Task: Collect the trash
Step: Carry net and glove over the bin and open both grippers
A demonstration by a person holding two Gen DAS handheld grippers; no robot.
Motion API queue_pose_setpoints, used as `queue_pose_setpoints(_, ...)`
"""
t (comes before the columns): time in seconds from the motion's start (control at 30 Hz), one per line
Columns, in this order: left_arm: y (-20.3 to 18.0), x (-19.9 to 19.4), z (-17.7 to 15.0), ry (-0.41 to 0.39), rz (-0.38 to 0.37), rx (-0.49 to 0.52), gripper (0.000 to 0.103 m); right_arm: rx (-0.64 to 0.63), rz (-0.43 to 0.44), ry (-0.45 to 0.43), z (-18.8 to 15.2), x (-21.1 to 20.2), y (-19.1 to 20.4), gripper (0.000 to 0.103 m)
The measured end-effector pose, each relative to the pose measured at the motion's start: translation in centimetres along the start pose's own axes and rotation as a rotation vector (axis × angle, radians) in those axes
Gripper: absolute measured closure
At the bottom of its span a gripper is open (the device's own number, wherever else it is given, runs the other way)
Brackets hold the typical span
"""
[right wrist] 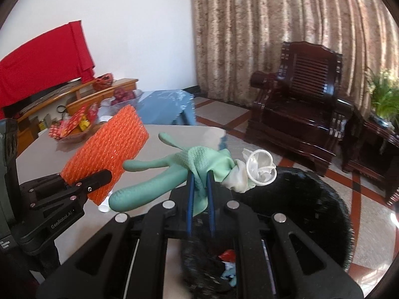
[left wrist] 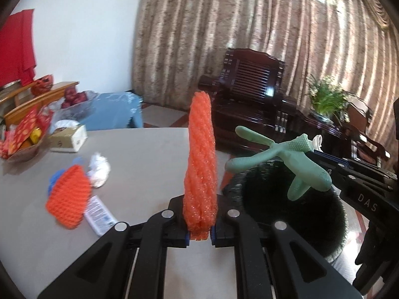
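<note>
My left gripper (left wrist: 200, 235) is shut on an orange foam net sleeve (left wrist: 200, 167), held upright above the table's right edge; it also shows in the right wrist view (right wrist: 107, 154). My right gripper (right wrist: 200, 182) is shut on a green rubber glove (right wrist: 174, 172) with a white cuff (right wrist: 259, 172), held over the black trash bin (right wrist: 311, 199). The glove (left wrist: 281, 159) also shows right of the sleeve in the left wrist view, above the bin (left wrist: 286, 204). On the table (left wrist: 139, 154) lie a second orange net (left wrist: 69, 199), crumpled white tissue (left wrist: 99, 170), a blue scrap (left wrist: 53, 179) and a white wrapper (left wrist: 99, 215).
A tissue box (left wrist: 68, 138) and a snack bowl (left wrist: 20, 139) stand at the table's far left. A blue-covered stool (left wrist: 117, 111), a dark wooden armchair (left wrist: 249, 94) and a potted plant (left wrist: 326, 98) stand behind. The bin holds red and blue scraps (right wrist: 228, 261).
</note>
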State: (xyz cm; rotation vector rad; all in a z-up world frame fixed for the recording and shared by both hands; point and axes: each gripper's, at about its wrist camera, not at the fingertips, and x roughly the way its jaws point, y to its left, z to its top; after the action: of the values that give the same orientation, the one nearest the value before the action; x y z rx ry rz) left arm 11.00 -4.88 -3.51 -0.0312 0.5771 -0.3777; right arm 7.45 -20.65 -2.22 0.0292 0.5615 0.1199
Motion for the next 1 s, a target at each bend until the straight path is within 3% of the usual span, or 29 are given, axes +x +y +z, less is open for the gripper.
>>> queue_pose_setpoints(0.47,-8.3,4.4,0.9,0.016,-0.127,0.088,0.092,0.058,-0.156,0.013,-3.2,-1.5,-7.9,0.094)
queue_pose_setpoints(0.7,-12.2,6.7,0.3,0.06,-0.184,0.152,0.092,0.122,-0.205,0.041,-5.1,-1.1,-11.1,0.094)
queue_pose_setpoints(1.0,-14.1,8.9,-0.2,0.098,-0.202,0.185,0.092,0.131,-0.264,0.091,-6.8,0.0,-13.1,0.094)
